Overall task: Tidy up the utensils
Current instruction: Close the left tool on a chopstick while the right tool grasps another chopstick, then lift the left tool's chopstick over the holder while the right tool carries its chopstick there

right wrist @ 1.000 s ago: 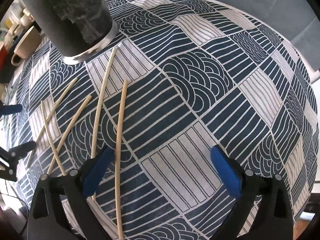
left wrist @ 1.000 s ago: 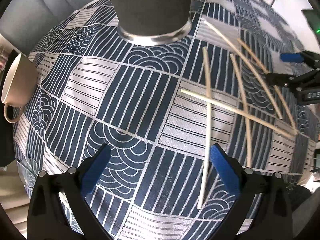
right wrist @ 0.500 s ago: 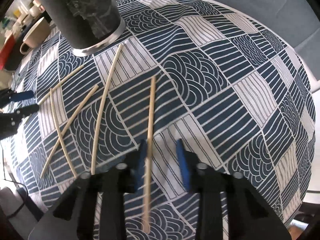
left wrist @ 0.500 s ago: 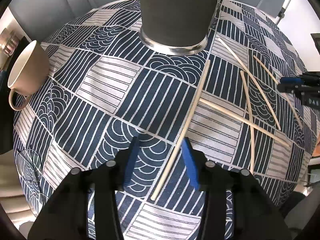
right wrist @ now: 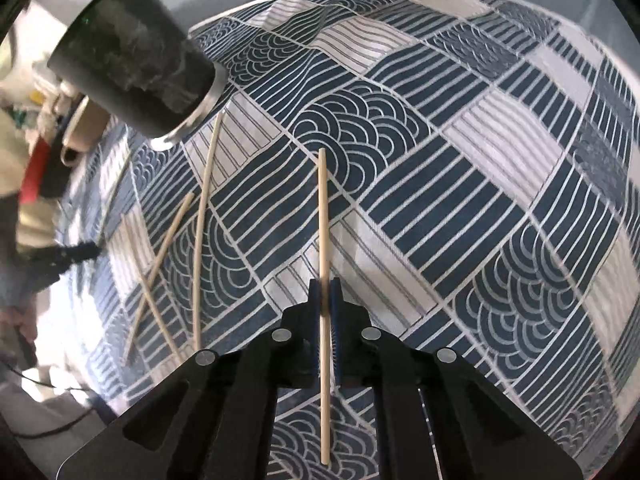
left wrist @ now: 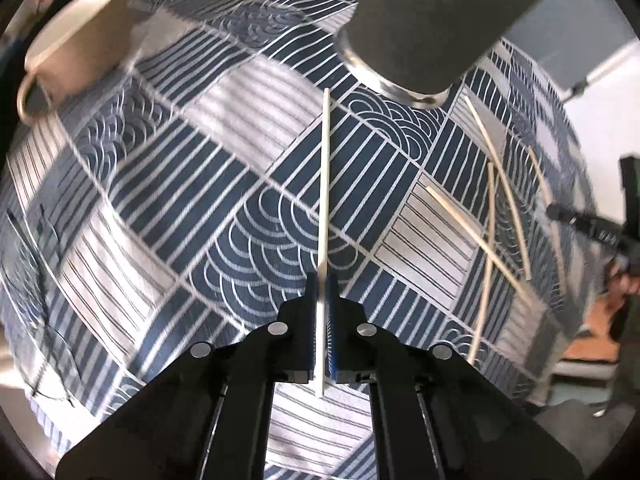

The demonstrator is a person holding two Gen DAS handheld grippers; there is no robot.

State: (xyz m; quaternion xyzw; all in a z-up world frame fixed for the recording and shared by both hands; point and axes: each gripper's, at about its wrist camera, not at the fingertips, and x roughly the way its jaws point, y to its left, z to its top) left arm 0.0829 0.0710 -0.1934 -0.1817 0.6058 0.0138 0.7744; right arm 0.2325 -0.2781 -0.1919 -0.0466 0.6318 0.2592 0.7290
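My left gripper is shut on a pale chopstick that points forward toward the dark cylindrical holder. My right gripper is shut on a wooden chopstick, held above the patterned cloth. The dark holder stands at the upper left in the right wrist view. Several loose chopsticks lie crossed on the cloth at the right in the left wrist view, and they lie at the left in the right wrist view.
A beige mug stands on the blue and white cloth at the upper left of the left wrist view. The other gripper shows at the right edge. Clutter lies beyond the table's left edge in the right wrist view.
Both grippers have closed, each on one chopstick, and lifted it off the cloth. Both views have tilted and the holder now sits nearer the chopstick tips.
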